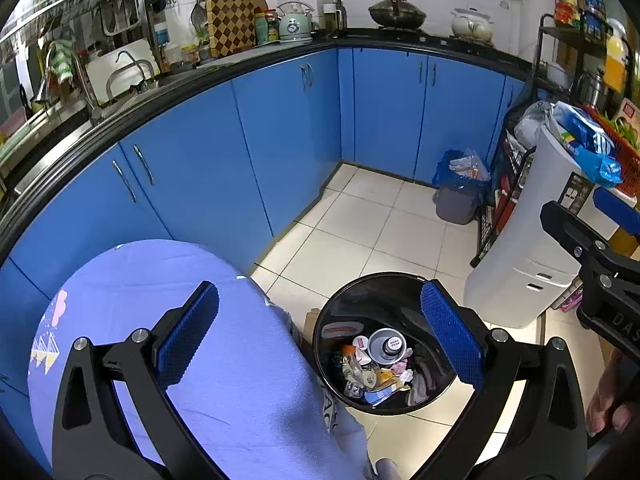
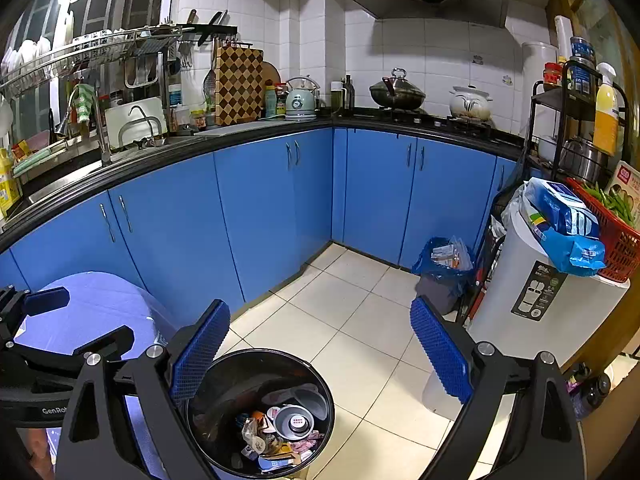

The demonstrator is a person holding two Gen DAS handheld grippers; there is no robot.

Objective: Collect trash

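1. The left tongs (image 1: 320, 336) are released, blue pads wide apart and empty; one pad hangs over the purple-clothed surface (image 1: 168, 280), the other over the rim of the bin (image 1: 332, 320).
2. The right tongs (image 2: 320, 348) are likewise spread wide and hold nothing, hovering above the floor (image 2: 360, 344) just beyond the bin (image 2: 208, 384).
3. The black round bin stands on the floor, touching the surface's edge. The trash (image 1: 376, 372) lies inside it: crumpled wrappers, paper scraps and a grey cup-like piece (image 1: 386, 346).
4. To the right, a white appliance (image 1: 524, 248) stands near the bin, with blue bags (image 1: 588, 140) and a red basket (image 2: 620, 240) on top.
5. Farther off, a grey bin with a blue liner (image 1: 460, 188) sits in the corner against the blue cabinets (image 1: 280, 128).
6. On the far counter are a kettle (image 2: 302, 100), a chequered board (image 2: 239, 86), a wok (image 2: 396, 94) and a white pot (image 2: 470, 104).
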